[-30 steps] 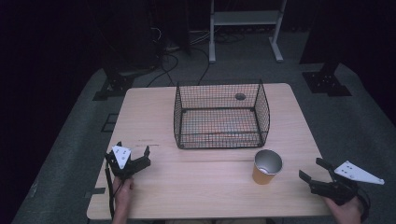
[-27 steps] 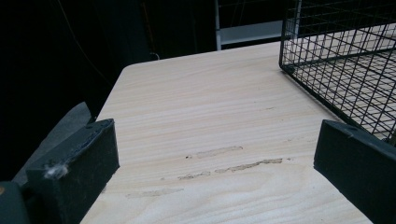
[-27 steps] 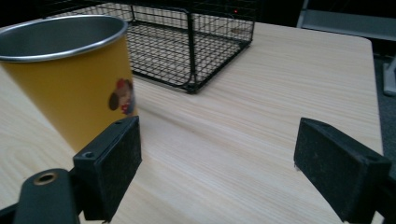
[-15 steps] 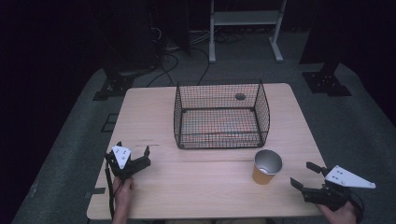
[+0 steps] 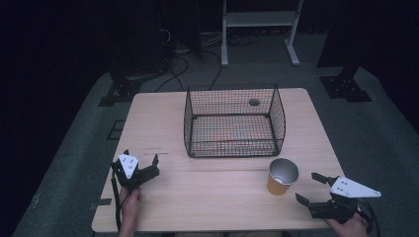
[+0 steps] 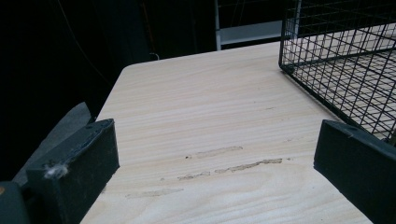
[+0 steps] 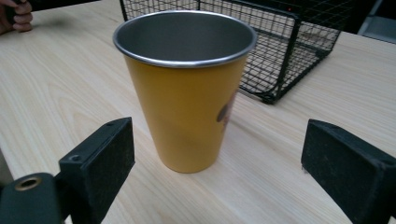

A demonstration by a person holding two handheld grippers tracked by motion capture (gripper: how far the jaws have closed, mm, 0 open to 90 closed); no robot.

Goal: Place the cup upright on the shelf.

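A yellow cup (image 5: 282,176) with a bare metal inside stands upright at the table's near right, just in front of the wire basket (image 5: 232,123). My right gripper (image 5: 306,186) lies to the cup's right, pointing at it. Its jaws have just been opening and stand wide, with nothing between them. In the right gripper view the cup (image 7: 187,93) stands just ahead of the two pads (image 7: 107,154), clear of both. My left gripper (image 5: 141,158) rests open at the near left, held over bare wood.
The black wire basket (image 6: 345,60) is empty and sits mid-table; a dark round hole (image 5: 254,102) lies in the tabletop behind it. The pale wooden table (image 5: 163,123) ends close behind both hands. A white frame (image 5: 257,19) stands on the floor beyond.
The right gripper has slid left toward the cup and a little nearer the table's front edge. Its jaws went from nearly shut to wide apart. The left gripper stayed put.
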